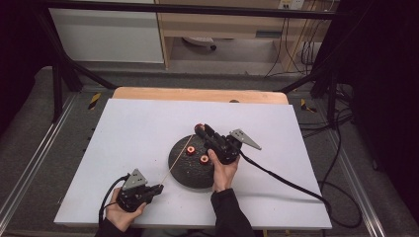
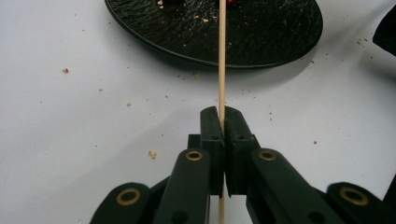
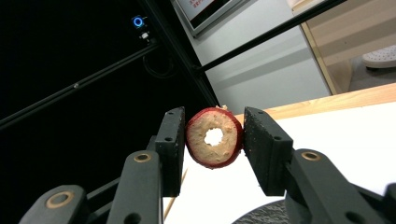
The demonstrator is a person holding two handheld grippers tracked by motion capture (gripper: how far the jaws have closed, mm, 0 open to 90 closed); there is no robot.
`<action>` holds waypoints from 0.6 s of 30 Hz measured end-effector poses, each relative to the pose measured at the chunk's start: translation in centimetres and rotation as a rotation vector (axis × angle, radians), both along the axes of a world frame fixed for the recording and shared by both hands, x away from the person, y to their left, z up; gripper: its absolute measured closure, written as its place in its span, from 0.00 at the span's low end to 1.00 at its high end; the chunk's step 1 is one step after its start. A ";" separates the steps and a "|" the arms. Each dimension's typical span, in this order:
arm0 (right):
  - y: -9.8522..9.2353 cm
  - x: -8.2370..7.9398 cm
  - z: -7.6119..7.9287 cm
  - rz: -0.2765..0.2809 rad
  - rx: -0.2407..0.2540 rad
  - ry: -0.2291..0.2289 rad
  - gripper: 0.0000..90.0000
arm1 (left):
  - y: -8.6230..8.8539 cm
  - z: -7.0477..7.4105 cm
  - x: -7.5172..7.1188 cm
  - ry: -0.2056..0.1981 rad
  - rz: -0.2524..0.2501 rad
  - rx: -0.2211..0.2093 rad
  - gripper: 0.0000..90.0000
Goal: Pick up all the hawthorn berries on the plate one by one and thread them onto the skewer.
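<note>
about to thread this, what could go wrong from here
The skewer is thin and gripped only near its end by the left tool, so its far tip may wobble and miss the small hole in the ring. The right tool pinches the ring by its rim; a push could twist it loose.

A white counter (image 1: 148, 128) stands on grey carpet (image 1: 29, 128), a strip of bare wood (image 1: 197, 94) showing along its far edge. Black frame bars (image 1: 188, 9) run beyond the counter and slant down at both its far corners. Behind them stand a white cabinet (image 1: 106, 34) and a light wooden shelf unit (image 1: 222, 24). Black cables (image 1: 341, 148) trail over the carpet right of the counter. The room's sides are dark.
</note>
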State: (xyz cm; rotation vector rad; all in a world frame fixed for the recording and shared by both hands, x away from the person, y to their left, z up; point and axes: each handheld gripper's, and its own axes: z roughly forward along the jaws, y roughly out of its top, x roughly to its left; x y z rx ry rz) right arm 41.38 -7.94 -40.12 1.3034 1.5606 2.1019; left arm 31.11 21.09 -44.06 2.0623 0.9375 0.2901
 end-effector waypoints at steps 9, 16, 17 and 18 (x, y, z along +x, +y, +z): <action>1.0 0.2 0.0 0.011 0.023 -0.009 0.67 | 0.0 0.0 0.0 0.001 0.001 -0.011 0.97; 1.2 0.2 -0.4 0.010 0.041 -0.009 0.67 | 0.0 0.0 0.0 0.003 0.006 -0.015 0.97; 1.3 0.1 -0.4 0.010 0.046 -0.010 0.67 | 0.0 0.0 0.0 0.004 0.007 -0.016 0.97; 1.3 0.1 -0.4 0.010 0.046 -0.010 0.67 | 0.0 0.0 0.0 0.005 0.008 -0.019 0.97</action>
